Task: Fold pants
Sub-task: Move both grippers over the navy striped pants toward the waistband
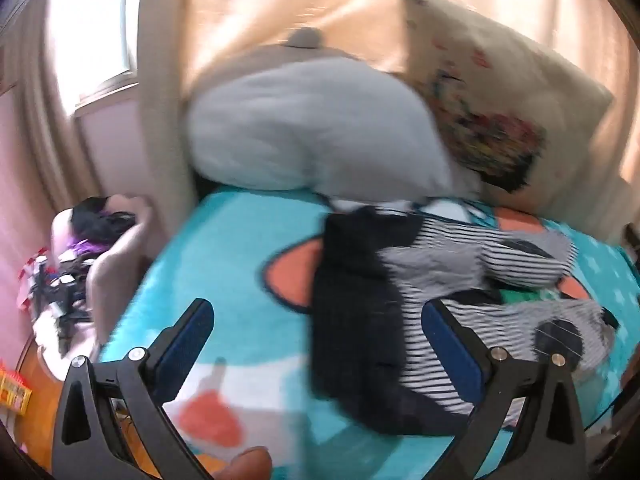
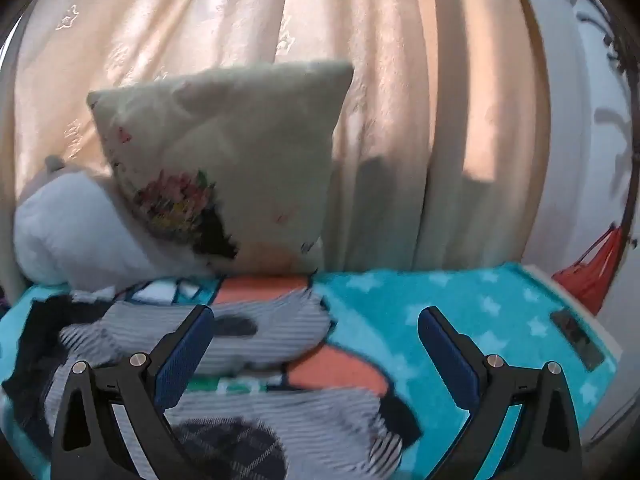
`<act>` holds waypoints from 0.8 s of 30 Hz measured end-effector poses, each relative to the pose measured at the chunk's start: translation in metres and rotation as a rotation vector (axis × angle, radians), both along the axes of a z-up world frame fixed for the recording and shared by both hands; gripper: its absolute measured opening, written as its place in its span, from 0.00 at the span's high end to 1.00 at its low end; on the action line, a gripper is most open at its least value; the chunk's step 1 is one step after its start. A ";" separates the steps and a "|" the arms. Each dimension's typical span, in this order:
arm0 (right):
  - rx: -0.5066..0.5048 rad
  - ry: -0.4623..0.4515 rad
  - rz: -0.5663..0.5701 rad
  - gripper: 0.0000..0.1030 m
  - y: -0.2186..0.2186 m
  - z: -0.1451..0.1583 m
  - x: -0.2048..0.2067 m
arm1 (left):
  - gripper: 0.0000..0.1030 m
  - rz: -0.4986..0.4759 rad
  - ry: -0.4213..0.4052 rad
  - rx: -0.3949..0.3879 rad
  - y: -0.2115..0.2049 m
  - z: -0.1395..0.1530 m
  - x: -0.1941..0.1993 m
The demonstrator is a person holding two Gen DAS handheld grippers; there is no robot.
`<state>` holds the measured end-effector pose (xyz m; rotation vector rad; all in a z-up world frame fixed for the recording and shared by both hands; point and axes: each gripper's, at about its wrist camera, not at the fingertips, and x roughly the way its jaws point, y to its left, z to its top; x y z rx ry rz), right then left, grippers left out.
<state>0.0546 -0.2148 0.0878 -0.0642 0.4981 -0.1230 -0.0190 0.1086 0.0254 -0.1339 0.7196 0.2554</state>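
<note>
Turquoise blanket (image 2: 460, 312), striped pants (image 1: 440, 280) crumpled, no readable writing, blurred.

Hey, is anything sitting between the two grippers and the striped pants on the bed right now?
Nothing visible blocks them. The left gripper and right gripper both hang open just above the striped pants, which lie crumpled on the teal blanket. The pillows sit beyond the pants, against the curtain, out of the way.

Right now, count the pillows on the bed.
2. The white pillow lies at the head of the bed on the left; the printed pillow leans on it, upright against the curtain. Others may be hidden.
</note>
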 end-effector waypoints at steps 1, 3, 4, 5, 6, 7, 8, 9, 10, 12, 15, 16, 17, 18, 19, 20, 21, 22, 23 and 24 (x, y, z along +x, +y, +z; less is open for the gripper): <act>-0.018 -0.029 -0.019 0.00 0.003 0.005 0.001 | 0.00 0.029 0.000 0.003 0.010 0.001 -0.004; -0.054 -0.108 -0.061 0.00 0.009 0.016 0.001 | 0.00 0.067 0.006 0.005 0.023 0.005 -0.006; -0.058 -0.139 -0.056 0.00 0.011 0.020 0.004 | 0.00 0.082 0.003 0.011 0.029 0.009 -0.008; -0.050 -0.158 -0.018 0.00 0.014 0.020 0.008 | 0.00 0.094 -0.002 0.021 0.032 0.011 -0.011; -0.032 -0.106 0.037 0.00 0.017 0.017 0.019 | 0.00 0.107 -0.008 0.036 0.035 0.015 -0.015; -0.016 -0.038 0.068 0.00 0.021 0.012 0.031 | 0.00 0.124 -0.017 0.056 0.038 0.018 -0.020; 0.002 -0.017 0.088 0.00 0.023 0.009 0.035 | 0.00 0.136 -0.023 0.065 0.041 0.022 -0.023; 0.010 -0.020 0.098 0.00 0.026 0.007 0.036 | 0.00 0.148 -0.029 0.071 0.044 0.025 -0.026; 0.003 -0.025 0.103 0.00 0.030 0.006 0.036 | 0.00 0.158 -0.033 0.074 0.049 0.028 -0.030; -0.012 -0.039 0.129 0.00 0.044 0.006 0.037 | 0.00 0.182 -0.040 0.069 0.056 0.030 -0.036; 0.009 -0.022 0.196 0.00 0.059 0.006 0.046 | 0.00 0.215 -0.022 0.062 0.063 0.027 -0.036; 0.014 -0.022 0.211 0.00 0.062 0.006 0.047 | 0.00 0.227 -0.015 0.055 0.066 0.025 -0.035; 0.016 -0.021 0.219 0.00 0.066 0.003 0.048 | 0.00 0.231 -0.011 0.044 0.067 0.024 -0.035; 0.018 -0.023 0.224 0.00 0.066 0.002 0.047 | 0.00 0.232 -0.006 0.029 0.069 0.023 -0.033; 0.021 -0.022 0.228 0.00 0.068 0.002 0.048 | 0.00 0.234 -0.005 0.015 0.070 0.022 -0.032; 0.027 -0.016 0.231 0.00 0.068 0.000 0.050 | 0.00 0.234 -0.005 0.005 0.069 0.022 -0.031; 0.034 -0.012 0.229 0.00 0.065 -0.001 0.051 | 0.00 0.229 -0.005 0.003 0.066 0.022 -0.030; 0.039 -0.011 0.220 0.00 0.060 -0.002 0.052 | 0.00 0.223 -0.007 0.005 0.062 0.022 -0.029; 0.041 -0.007 0.215 0.00 0.057 -0.003 0.053 | 0.00 0.215 -0.008 0.008 0.058 0.023 -0.028; 0.047 -0.004 0.204 0.00 0.051 -0.004 0.052 | 0.00 0.206 -0.006 0.012 0.054 0.023 -0.026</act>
